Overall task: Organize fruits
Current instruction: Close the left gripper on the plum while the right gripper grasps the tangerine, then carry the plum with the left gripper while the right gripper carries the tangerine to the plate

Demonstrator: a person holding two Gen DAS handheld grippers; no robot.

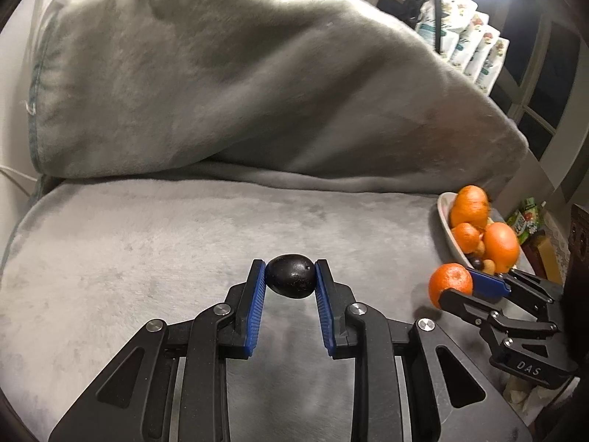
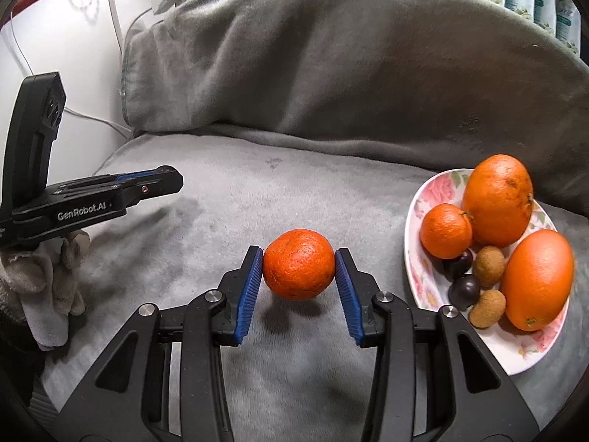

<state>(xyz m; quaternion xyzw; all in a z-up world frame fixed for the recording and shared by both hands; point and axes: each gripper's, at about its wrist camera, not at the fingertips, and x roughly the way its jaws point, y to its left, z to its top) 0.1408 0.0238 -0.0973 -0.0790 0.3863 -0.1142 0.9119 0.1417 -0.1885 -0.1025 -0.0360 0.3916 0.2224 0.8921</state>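
Note:
My left gripper (image 1: 290, 283) is shut on a small dark plum (image 1: 291, 275), held just above the grey blanket (image 1: 147, 243). A mandarin (image 2: 299, 264) sits squeezed between the blue pads of my right gripper (image 2: 299, 269), lifted slightly off the blanket with its shadow below. In the left wrist view the same mandarin (image 1: 450, 283) and right gripper (image 1: 464, 287) show at the right. The floral plate (image 2: 434, 191) at the right holds several oranges (image 2: 497, 199), two dark plums (image 2: 464, 290) and two small brown fruits (image 2: 489, 265). The left gripper (image 2: 162, 180) appears side-on at the left, in a gloved hand (image 2: 51, 276).
A bulky grey cushion under the blanket (image 1: 239, 73) rises behind the seat. White cables (image 2: 92, 118) run along the wall at the left. Packets (image 1: 475, 44) stand by a window at the back right, and boxes (image 1: 530, 228) lie beyond the plate.

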